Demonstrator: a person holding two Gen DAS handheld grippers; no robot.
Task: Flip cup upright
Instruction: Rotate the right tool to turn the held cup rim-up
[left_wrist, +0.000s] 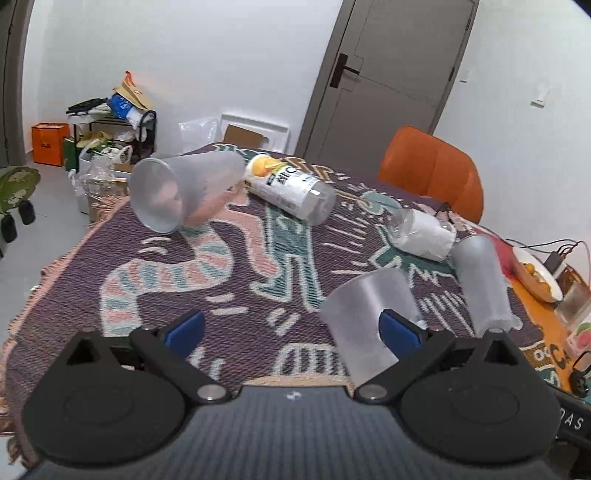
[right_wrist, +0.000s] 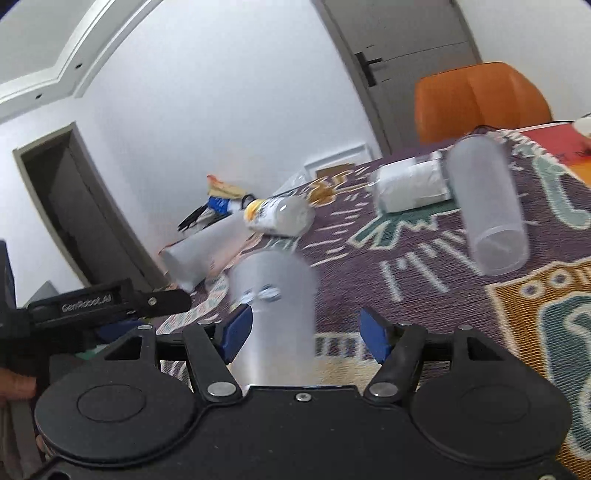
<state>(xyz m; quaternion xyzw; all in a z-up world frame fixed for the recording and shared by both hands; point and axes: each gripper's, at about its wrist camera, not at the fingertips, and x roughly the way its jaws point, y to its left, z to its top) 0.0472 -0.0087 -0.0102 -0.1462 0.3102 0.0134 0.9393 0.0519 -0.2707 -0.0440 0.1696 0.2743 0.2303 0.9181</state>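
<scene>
We see a frosted translucent plastic cup (right_wrist: 275, 317) standing between the spread jaws of our right gripper (right_wrist: 306, 334), its closed end up and its mouth hidden behind the gripper body; the near-left blue pad (right_wrist: 236, 332) sits just at its wall while the right pad (right_wrist: 375, 339) is apart from it, so nothing is clamped, though blur keeps us from judging contact at the left pad. In the left wrist view the same cup (left_wrist: 369, 317) leans just at the right-hand pad of our left gripper (left_wrist: 291, 332), whose jaws are also released and hold nothing. The cup stands on the near part of a counter covered by a purple patterned woven cloth (left_wrist: 236, 258). Around it lie several other things: to the right a second frosted tumbler (left_wrist: 482, 284) on its side, and just beyond that a clear bottle with a white label (left_wrist: 423, 234), the two touching or nearly so. Further off in the middle lies a clear bottle with an orange-printed label (left_wrist: 290, 188), and at the far left a wide frosted cup (left_wrist: 183, 190) on its side, mouth toward us, beside that bottle. An orange chair (left_wrist: 432, 171) stands at the far right edge of the counter, and a white bowl of orange fruit (left_wrist: 537, 275) sits at the right.
</scene>
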